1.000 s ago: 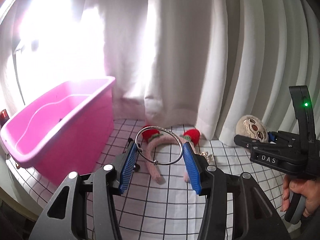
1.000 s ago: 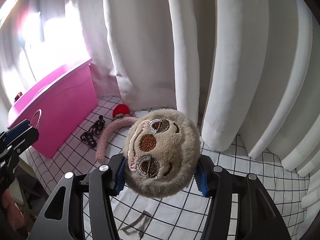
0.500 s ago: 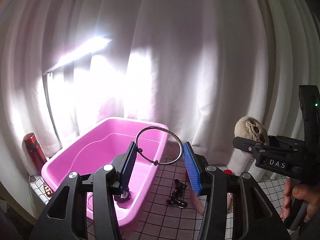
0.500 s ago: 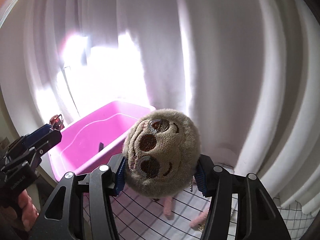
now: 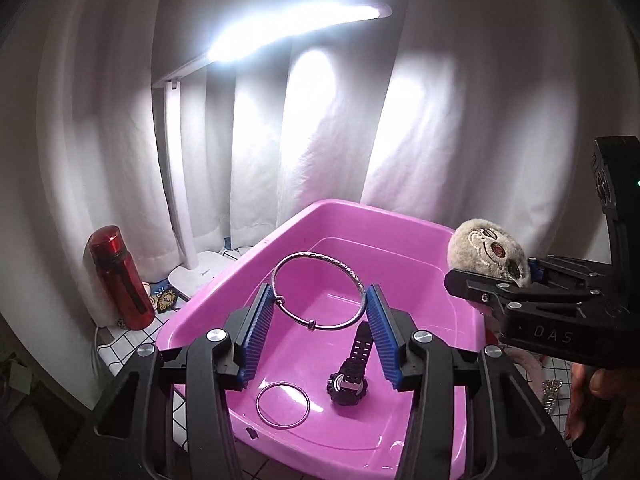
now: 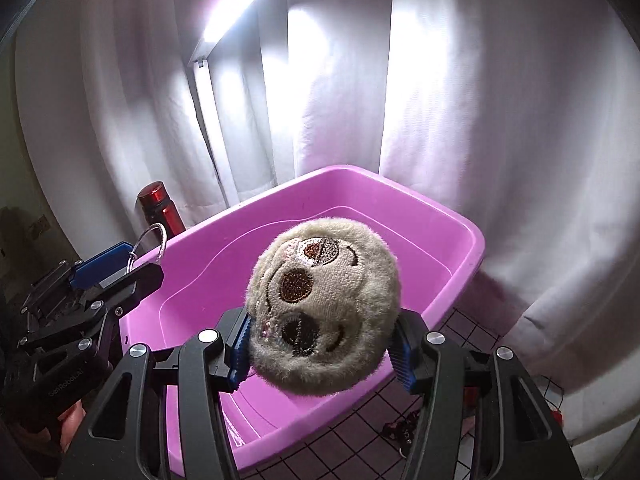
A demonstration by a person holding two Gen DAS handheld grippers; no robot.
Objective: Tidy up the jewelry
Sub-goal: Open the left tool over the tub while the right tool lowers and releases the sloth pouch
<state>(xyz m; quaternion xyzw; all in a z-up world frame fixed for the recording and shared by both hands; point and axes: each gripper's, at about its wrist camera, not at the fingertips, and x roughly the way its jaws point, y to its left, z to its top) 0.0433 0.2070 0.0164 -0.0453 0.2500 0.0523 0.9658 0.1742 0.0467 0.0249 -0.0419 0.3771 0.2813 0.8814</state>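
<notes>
The left gripper [image 5: 320,332] holds a silver bangle [image 5: 318,290] between its blue pads [image 5: 256,340], approx. half wide, above the pink plastic tub [image 5: 436,236]. The ring stands upright, each side pressed by one pad. The right gripper [image 6: 320,350] clamps a round plush sloth face [image 6: 322,312], also approx. half wide, over the near rim of the same tub.

Inside the tub, on the bottom, lie a thin ring bangle [image 5: 283,406] at near left and a black wristwatch [image 5: 351,376] just right of it; they are apart, not touching.

The surface is a table w/ a white cloth printed in black grid [image 5: 132,340]; in the right wrist view it looks dark pinkish [image 6: 360,440]. The tub sits on it, far side close to a white curtain [image 5: 460,100] which covers the whole background in folds. At the left of the tub stand a white desk lamp [image 5: 180,208], its bar lit very bright, and a red bottle [image 5: 120,280] beside the lamp base. Right of the tub, on the cloth, lies a small dark item [image 6: 396,432], too blurred to name. A hand [image 5: 588,412] holds the right gripper's handle at the right edge.
</notes>
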